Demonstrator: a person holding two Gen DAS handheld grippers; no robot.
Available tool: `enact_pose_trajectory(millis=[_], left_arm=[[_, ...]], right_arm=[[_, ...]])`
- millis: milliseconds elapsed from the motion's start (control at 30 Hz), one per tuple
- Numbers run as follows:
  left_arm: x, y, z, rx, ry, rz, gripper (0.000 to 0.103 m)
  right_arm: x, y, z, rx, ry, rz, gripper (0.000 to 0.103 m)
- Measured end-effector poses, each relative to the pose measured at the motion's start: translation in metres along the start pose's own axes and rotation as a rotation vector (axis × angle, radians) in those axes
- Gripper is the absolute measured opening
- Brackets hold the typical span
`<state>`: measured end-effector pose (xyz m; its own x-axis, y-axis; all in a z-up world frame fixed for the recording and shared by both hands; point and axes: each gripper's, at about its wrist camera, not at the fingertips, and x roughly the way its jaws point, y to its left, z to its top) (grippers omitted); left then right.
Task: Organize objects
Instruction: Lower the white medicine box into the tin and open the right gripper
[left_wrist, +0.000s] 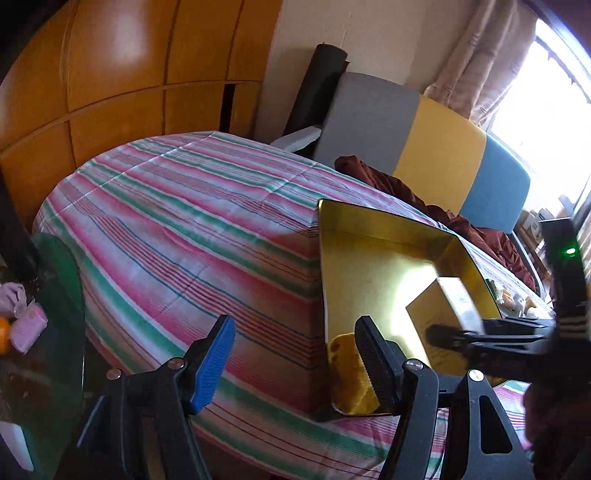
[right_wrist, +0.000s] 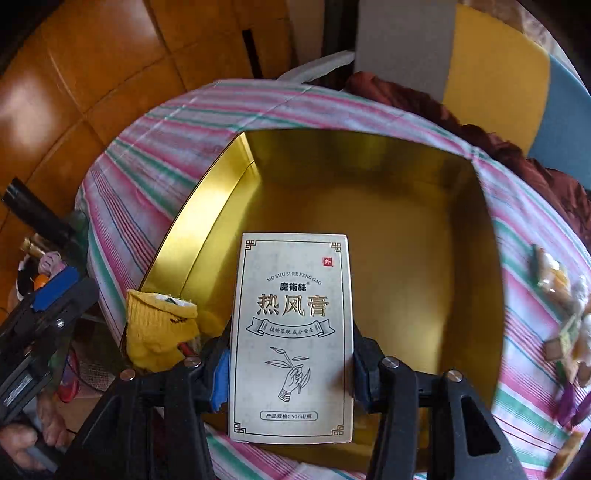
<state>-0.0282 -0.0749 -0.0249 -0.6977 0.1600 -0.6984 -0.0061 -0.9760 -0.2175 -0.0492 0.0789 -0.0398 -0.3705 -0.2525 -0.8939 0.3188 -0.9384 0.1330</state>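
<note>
An open gold tin (right_wrist: 369, 221) sits on the striped tablecloth (right_wrist: 155, 166). My right gripper (right_wrist: 291, 369) is shut on a white carton (right_wrist: 291, 325) with printed Chinese text and holds it over the tin's near side. In the left wrist view the same carton (left_wrist: 447, 306) hangs above the tin (left_wrist: 369, 266), with the right gripper coming in from the right. A yellow knitted sock (right_wrist: 159, 332) lies at the tin's near left corner. My left gripper (left_wrist: 295, 362) stands open over the cloth beside that corner, nothing between its pads. Its black finger (left_wrist: 373, 362) partly hides the sock (left_wrist: 347, 373).
Wrapped snacks (right_wrist: 565, 314) lie on the cloth right of the tin. A glass side table (left_wrist: 55, 295) with pink items stands to the left. Behind the table are a grey, yellow and blue chair back (left_wrist: 436, 155), a brown cloth (left_wrist: 406, 192) and wooden cupboards (left_wrist: 110, 74).
</note>
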Motion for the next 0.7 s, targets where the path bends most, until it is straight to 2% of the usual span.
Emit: enact_pose_trajectory(millis=[100,233,333,367,400,467,567,700], left_arm=[[0.002,0.007,-0.001,-0.018,0.005,0.007,0.069],[0.006,0.01,-0.002,-0.022,0.009,0.008,0.069],[0.007,0.01,-0.003,-0.02,0.012,0.01,0.07],[0.007,0.009,-0.004,-0.02,0.013,0.01,0.071],[0.006,0.008,-0.003,-0.018,0.012,0.011,0.071],[0.004,0.006,-0.003,-0.015,0.006,0.013,0.075],[0.002,0.002,0.0,-0.004,-0.003,0.013,0.077],[-0.002,-0.01,0.004,0.036,-0.017,0.01,0.079]], right_arm=[[0.021,0.011,0.001,0.001,0.031,-0.009,0.052],[0.029,0.018,-0.002,0.013,0.05,0.036,0.052],[0.029,0.018,-0.005,0.035,0.052,0.112,0.057],[0.028,0.017,-0.005,0.053,0.046,0.132,0.064],[0.026,0.015,-0.006,0.069,0.037,0.149,0.075],[0.019,0.011,-0.008,0.093,0.006,0.169,0.084],[0.004,0.0,-0.012,0.117,-0.05,0.165,0.085],[-0.02,-0.026,-0.022,0.159,-0.131,0.119,0.091]])
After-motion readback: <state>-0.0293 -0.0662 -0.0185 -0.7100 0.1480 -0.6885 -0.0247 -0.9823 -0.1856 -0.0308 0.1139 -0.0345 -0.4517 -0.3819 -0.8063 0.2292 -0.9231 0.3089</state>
